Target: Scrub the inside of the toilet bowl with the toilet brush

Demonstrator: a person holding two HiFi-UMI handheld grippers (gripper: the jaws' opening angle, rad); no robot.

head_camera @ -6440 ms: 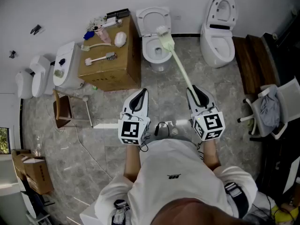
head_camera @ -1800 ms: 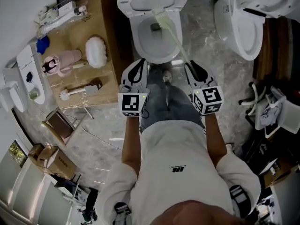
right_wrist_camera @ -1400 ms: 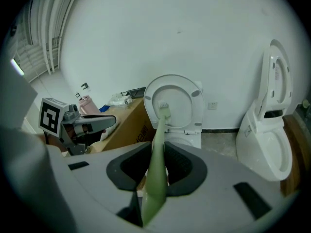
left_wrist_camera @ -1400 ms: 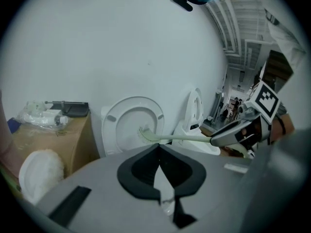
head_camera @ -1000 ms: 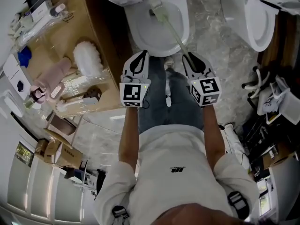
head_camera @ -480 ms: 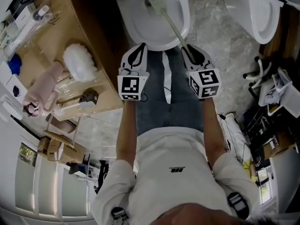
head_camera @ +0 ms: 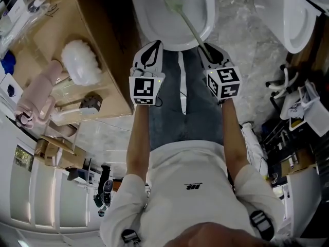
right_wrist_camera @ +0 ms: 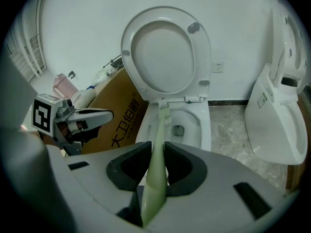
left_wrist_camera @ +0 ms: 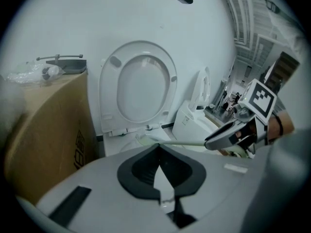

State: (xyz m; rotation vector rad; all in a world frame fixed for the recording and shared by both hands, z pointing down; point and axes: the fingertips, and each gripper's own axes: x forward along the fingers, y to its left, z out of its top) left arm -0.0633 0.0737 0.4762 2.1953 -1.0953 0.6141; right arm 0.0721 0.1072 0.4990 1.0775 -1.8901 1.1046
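Pale-green toilet brush [head_camera: 187, 22] clenched in right claw [head_camera: 205, 49], head ahead of it inside toilet bowl [head_camera: 140, 20]; left claw [head_camera: 149, 49] closed, empty. Probably best to sweep head round the walls, steady pressure

- White ceramic toilet bowl [head_camera: 145, 29]: oval and open, with its seat and lid [right_wrist_camera: 165, 52] raised upright behind it and a dark drain hole [right_wrist_camera: 179, 129] at the bottom.
- Pale green long-handled plastic toilet brush [head_camera: 186, 21]: slants down over the bowl's front rim. Its head sits low by the rear inner side, and its handle end is clamped between the right gripper's [right_wrist_camera: 155, 148] jaws.
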